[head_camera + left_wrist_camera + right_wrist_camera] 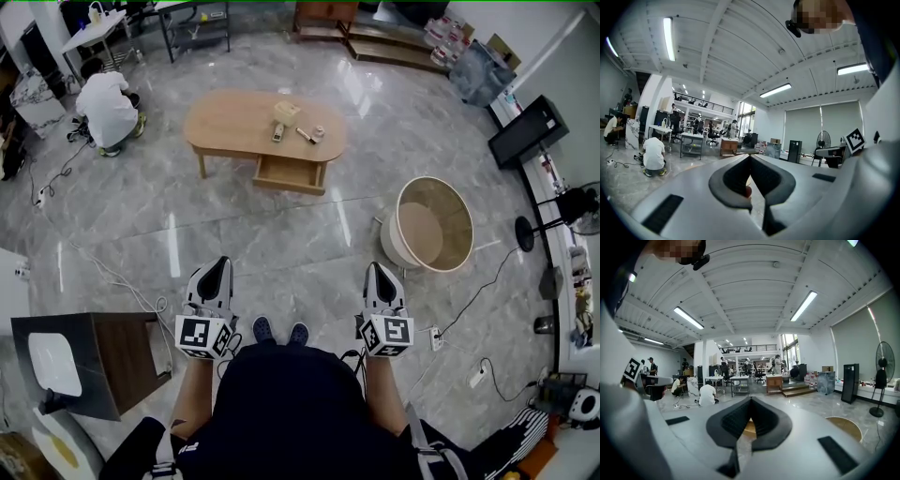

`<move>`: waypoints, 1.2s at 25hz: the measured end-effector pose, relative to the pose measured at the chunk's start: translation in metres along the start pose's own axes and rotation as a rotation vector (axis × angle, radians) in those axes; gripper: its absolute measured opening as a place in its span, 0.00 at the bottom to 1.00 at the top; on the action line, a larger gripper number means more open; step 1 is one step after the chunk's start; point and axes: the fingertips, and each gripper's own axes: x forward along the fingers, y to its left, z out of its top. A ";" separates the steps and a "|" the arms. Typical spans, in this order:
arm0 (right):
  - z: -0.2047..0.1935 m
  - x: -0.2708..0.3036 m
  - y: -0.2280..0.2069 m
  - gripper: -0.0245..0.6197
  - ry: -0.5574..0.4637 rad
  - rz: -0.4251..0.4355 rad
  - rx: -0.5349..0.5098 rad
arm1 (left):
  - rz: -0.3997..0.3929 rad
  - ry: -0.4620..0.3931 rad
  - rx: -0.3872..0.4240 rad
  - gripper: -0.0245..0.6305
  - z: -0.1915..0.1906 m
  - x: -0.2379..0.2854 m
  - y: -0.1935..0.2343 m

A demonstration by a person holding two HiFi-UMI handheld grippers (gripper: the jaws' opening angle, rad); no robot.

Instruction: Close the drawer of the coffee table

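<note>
The oval wooden coffee table (234,122) stands far ahead on the marble floor. Its drawer (291,174) is pulled out on the near side, toward the right end. A small box (286,112) and a few small items lie on the tabletop. My left gripper (221,263) and right gripper (377,269) are held low in front of the body, well short of the table and side by side. In the left gripper view the left gripper (750,156) has its jaws closed together at the tip with nothing between them. The right gripper (751,399) looks the same.
A round wooden tub (432,225) sits on the floor to the right. A dark cabinet (112,361) stands at the near left. Cables (112,277) and a power strip (436,337) lie on the floor. A person in white (108,108) crouches left of the table.
</note>
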 end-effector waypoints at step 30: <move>-0.013 0.017 0.032 0.08 -0.002 -0.043 0.024 | -0.043 0.015 0.003 0.07 -0.010 0.003 0.043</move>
